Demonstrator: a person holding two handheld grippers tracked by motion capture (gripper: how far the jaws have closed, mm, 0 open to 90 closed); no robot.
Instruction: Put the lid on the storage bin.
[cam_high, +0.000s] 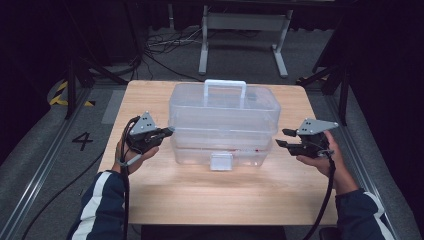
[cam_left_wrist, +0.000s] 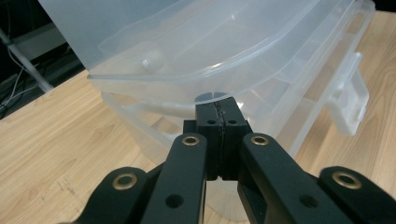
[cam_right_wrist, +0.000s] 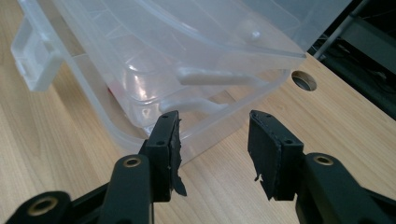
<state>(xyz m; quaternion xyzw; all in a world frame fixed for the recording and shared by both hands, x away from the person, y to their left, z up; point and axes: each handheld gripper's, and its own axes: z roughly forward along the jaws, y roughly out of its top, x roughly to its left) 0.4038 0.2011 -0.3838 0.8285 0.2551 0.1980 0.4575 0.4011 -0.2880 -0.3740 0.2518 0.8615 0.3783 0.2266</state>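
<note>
A clear plastic storage box (cam_high: 222, 120) with a white handle (cam_high: 225, 85) stands in the middle of the wooden table (cam_high: 200, 200). Its front latch (cam_high: 221, 161) hangs loose, and the lid's edge sits a little above the base's rim. My left gripper (cam_high: 169, 131) is shut, its tips (cam_left_wrist: 216, 109) right under the lid's rim (cam_left_wrist: 187, 79) at the box's left end. Nothing shows between its pads. At the right end my right gripper (cam_high: 282, 137) stands open a short way off the box (cam_right_wrist: 163, 60), its gap (cam_right_wrist: 215, 130) bare. Something small and red (cam_right_wrist: 112, 91) lies inside the base.
A round cable hole (cam_right_wrist: 303, 80) is in the tabletop behind the box's right end. Beyond the table's far edge stand a white frame (cam_high: 245, 30) and loose cables (cam_high: 165, 42) on the floor. Bare wood lies in front of the box.
</note>
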